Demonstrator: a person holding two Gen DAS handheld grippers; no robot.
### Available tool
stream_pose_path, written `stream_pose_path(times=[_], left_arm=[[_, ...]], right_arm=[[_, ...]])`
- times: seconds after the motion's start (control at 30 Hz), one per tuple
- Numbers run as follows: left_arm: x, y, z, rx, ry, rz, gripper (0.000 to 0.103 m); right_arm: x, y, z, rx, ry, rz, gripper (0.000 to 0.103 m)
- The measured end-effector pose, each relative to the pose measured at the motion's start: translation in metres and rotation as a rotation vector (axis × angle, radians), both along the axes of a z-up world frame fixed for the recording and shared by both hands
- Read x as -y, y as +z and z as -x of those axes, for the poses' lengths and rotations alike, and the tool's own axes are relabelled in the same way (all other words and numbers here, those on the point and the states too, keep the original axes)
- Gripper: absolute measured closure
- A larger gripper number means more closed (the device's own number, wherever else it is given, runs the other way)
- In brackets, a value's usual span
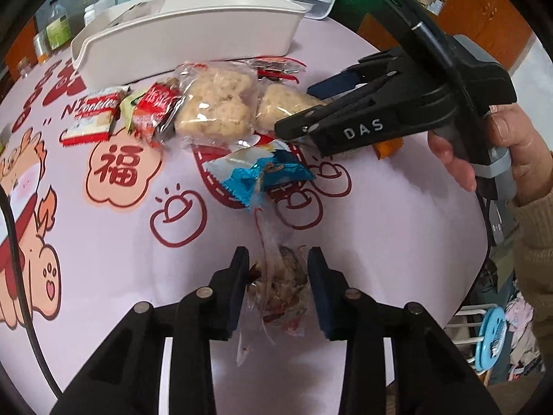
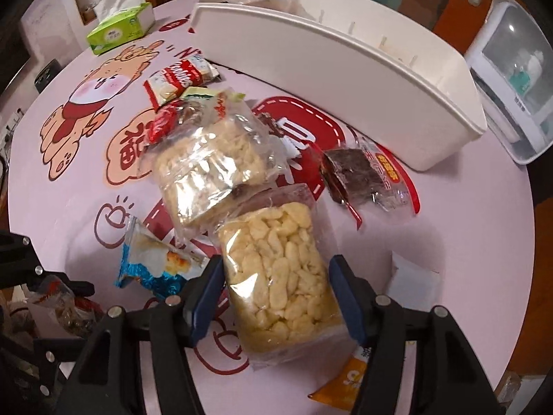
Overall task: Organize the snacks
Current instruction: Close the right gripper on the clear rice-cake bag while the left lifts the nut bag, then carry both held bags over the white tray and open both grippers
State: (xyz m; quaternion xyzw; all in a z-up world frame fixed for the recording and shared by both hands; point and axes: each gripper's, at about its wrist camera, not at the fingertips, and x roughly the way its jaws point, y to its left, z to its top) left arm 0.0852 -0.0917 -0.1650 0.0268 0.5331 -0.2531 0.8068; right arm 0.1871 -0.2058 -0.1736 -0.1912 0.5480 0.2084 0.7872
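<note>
Already, left gripper (image 1: 278, 290) clamping on clear-wrapped snack (image 1: 281, 283), well short of white bin (image 1: 193, 34); thin wrapper risking slipping out. Right gripper (image 2: 276, 297) pointing steeply down, jaws straddling puffed-rice pack (image 2: 280, 276) nearer bin; contact unclear, possibly closing on air, crushing pack.

Snack packets are lying scattered in front of the long white bin (image 2: 345, 69): two clear bags of puffed rice (image 2: 280, 269), a red cookie packet (image 2: 179, 77), a blue-and-white packet (image 1: 262, 176), a dark bar (image 2: 359, 176), and a crumpled clear wrapper (image 1: 283, 283) lying farthest from it.
</note>
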Motion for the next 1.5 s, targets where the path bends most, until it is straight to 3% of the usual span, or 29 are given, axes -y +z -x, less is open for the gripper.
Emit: stream_pose_path(times=[0.13,0.17,0.27,0.3,0.43,0.5,0.77,1.03,1.5], left_arm=[[-0.007,0.000,0.003,-0.015,-0.006,0.014,0.068],[-0.009,-0.001,0.002,-0.017,-0.006,0.018,0.064],[-0.008,-0.005,0.002,-0.034,0.001,0.034,0.038],[-0.011,-0.006,0.001,-0.044,0.003,0.052,0.036],[-0.014,-0.010,0.000,-0.052,0.013,0.060,0.038],[-0.013,-0.013,-0.001,-0.067,0.001,0.055,0.057],[-0.014,-0.010,0.001,-0.038,0.004,0.049,0.062],[-0.038,0.039,-0.003,0.102,0.042,0.026,0.062],[-0.076,0.121,-0.050,0.311,0.155,-0.102,0.062]], right_arm=[[-0.002,-0.008,-0.002,-0.021,-0.004,0.027,0.032],[-0.002,-0.008,-0.002,-0.017,-0.006,0.025,0.032],[0.001,-0.008,-0.003,-0.016,-0.020,0.013,0.032],[0.001,-0.008,-0.003,-0.013,-0.023,0.012,0.032],[0.003,-0.005,0.000,0.001,-0.045,0.010,0.039],[0.004,-0.005,0.002,0.004,-0.053,0.009,0.040],[0.011,0.009,0.018,0.049,-0.117,-0.023,0.041],[0.023,0.063,0.040,0.128,-0.186,-0.149,0.041],[-0.009,0.143,0.038,0.244,-0.278,-0.286,0.041]])
